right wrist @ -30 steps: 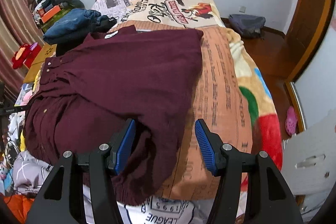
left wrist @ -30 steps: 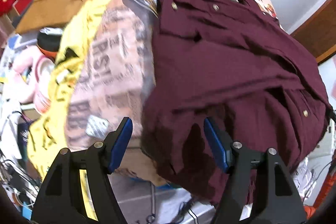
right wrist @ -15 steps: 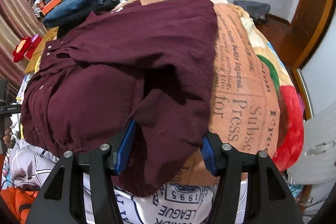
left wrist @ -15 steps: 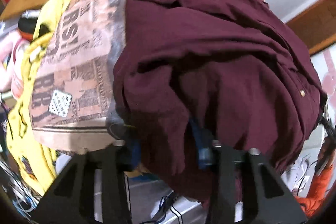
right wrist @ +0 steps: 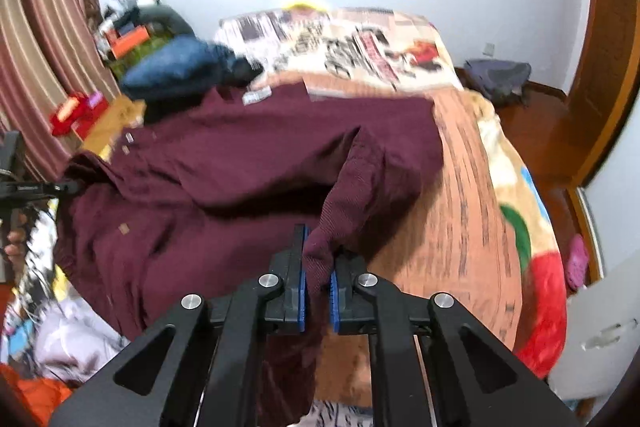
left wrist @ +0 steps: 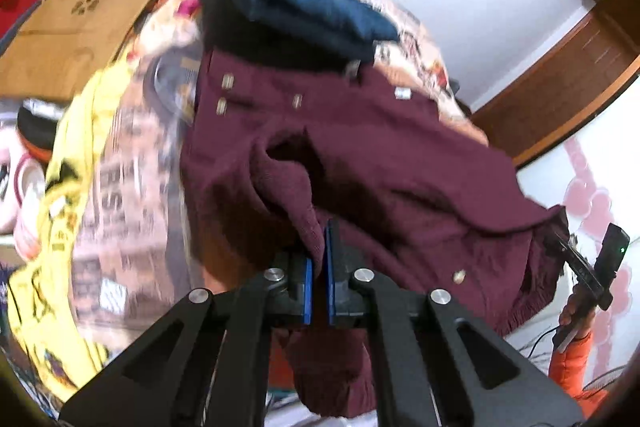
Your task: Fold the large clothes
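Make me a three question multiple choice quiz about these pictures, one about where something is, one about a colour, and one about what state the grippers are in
1. Where does the folded blue garment lie?
A. on the bed, beyond the shirt's collar end
B. on the floor by the door
C. inside the cardboard box

2. What colour is the shirt being folded?
A. yellow
B. dark maroon
C. white

3. What state are the left gripper and right gripper in?
A. both wide open above the shirt
B. only the left one is shut
C. both shut on shirt fabric

Answers:
1. A, since it sits on the bed just past the collar label.
2. B, since both wrist views show deep maroon cloth.
3. C, since each view shows the blue pads pressed together with maroon fabric pinched between them.
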Tool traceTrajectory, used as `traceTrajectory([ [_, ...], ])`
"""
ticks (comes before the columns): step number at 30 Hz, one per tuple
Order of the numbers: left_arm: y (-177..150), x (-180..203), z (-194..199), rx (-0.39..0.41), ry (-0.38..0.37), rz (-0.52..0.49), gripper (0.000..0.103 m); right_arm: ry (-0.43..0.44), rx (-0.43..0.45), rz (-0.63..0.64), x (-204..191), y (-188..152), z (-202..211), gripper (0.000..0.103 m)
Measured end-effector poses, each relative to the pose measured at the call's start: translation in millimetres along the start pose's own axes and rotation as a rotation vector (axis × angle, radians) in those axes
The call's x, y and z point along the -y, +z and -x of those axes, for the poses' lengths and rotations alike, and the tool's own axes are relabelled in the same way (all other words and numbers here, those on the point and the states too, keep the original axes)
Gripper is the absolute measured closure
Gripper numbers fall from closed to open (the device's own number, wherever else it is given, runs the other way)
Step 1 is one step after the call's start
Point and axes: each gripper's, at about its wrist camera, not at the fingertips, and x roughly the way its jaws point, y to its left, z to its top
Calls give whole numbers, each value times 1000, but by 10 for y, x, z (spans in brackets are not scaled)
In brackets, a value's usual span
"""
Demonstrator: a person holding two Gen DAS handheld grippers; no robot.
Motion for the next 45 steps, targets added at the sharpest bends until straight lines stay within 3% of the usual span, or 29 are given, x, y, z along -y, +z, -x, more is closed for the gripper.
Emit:
traceTrajectory([
  [5,360,-3,-3,60,-1,19,99,2,76,-4,36,340,6,96],
  [10,658,-111,-267,83,69,46,99,-46,114,-11,146,612,-161,96],
  [17,879,-491,-866,27,156,119,98,-103,42,-75,427,785,-727,96],
  [21,800,-605,-1239,-21,247,81,92,-130,-33,-95,556,760,-1072,96],
  [26,769,-449,-1206,-33,300,-2,89,-141,-60,-97,627,716,-1211,95],
  [29,781,-365,-1101,-65,303,-22,71,-141,-76,-83,601,763,-1151,92],
  [30,779,-324,-1032,-57,307,-25,59,-143,-87,-80,589,779,-1133,90],
  [31,773,-306,-976,-37,317,-30,49,-140,-104,-80,586,802,-1108,86],
  [33,738,-201,-754,50,377,-62,38,-128,-114,-96,582,820,-1025,79],
  [37,660,-58,-522,87,408,-123,35,-153,-76,-111,535,818,-738,53],
  [42,476,133,-413,49,364,-205,34,-167,-17,-36,349,801,-357,53],
  [44,379,289,-448,26,353,-266,27,-152,-3,23,218,793,-245,53],
  [45,329,350,-459,21,362,-299,18,-140,8,59,125,772,-177,53],
])
